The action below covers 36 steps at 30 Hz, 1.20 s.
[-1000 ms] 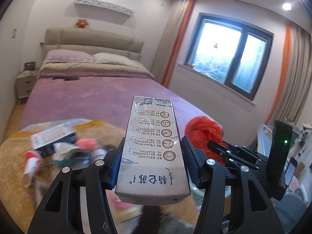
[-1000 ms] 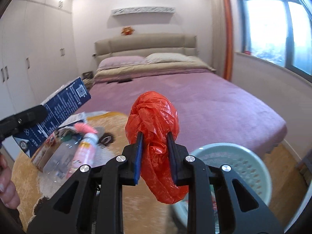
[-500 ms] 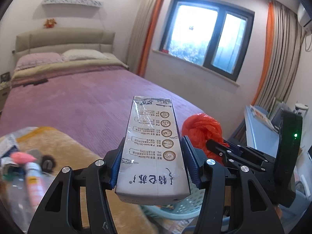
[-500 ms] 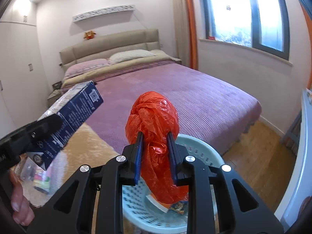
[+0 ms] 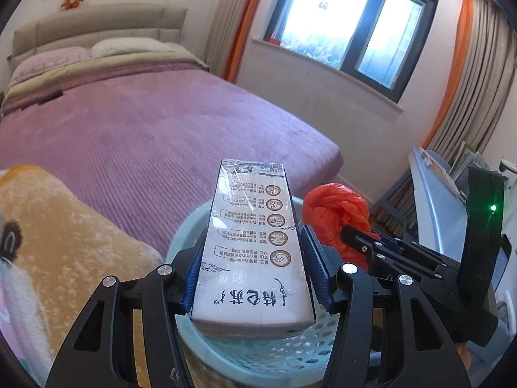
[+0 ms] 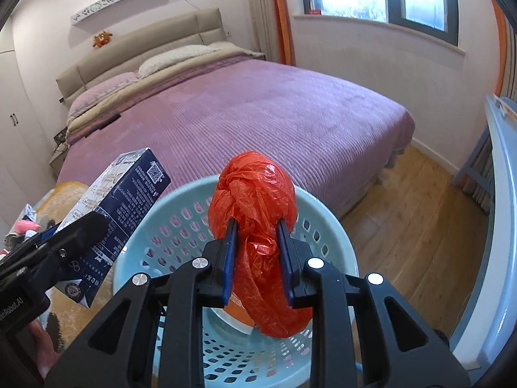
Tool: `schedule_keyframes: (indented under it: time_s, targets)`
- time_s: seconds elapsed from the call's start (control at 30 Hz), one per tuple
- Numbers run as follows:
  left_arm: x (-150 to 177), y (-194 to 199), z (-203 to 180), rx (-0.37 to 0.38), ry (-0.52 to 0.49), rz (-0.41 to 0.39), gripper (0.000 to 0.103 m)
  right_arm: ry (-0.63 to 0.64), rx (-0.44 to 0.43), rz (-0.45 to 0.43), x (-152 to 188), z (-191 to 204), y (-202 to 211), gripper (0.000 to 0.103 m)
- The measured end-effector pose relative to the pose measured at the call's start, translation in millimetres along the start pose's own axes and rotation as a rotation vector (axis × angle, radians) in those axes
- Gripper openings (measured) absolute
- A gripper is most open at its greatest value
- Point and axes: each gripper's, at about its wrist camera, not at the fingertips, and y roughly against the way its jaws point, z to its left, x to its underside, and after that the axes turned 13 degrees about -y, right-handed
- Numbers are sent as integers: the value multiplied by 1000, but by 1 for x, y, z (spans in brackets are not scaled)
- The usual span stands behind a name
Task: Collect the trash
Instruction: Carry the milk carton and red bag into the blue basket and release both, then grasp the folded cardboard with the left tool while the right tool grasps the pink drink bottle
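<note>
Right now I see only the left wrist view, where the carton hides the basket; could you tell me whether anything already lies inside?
Observer: Yes, an orange-and-white item lies at the bottom of the basket, partly behind the red bag.
Operator: Is the bag above the opening?
Observer: It appears so; the right tool holds it with rim showing either side.
Operator: And my carton?
Observer: The carton turns its dark blue side to the basket, near the left rim.

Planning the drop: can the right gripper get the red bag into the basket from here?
Probably yes: the right gripper, shut on the red bag, hangs above the open basket, nothing between.
</note>
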Motion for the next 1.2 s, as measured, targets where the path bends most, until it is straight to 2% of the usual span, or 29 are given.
schedule_keyframes:
  time_s: [0.1, 0.13, 0.17, 0.23, 0.5, 0.73, 0.93, 1.2]
  targets:
    - [3, -8, 0, 2, 6, 20, 56, -13, 9, 14, 2, -2, -5, 26]
    - [4, -9, 1, 10, 12, 24, 63, -17, 11, 19, 1, -3, -6, 30]
    - [5, -6, 1, 15, 13, 17, 69, -22, 18, 22, 1, -4, -7, 43]
    - [5, 1, 1, 7, 9, 3, 75, -31, 8, 8, 0, -6, -3, 59]
    - [-3, 46, 0, 19, 3, -87, 75, 10, -41, -44, 3, 13, 33, 59]
    - [-3, 114, 11, -22, 12, -191, 75, 75, -134, -102, 9, 56, 81, 59]
    - [8, 182, 45, -130, 57, -255, 75, 149, -246, -119, 26, 109, 113, 59]
    - [47, 259, 111, -329, 161, -260, 75, 276, -380, -112, 68, 190, 132, 59]
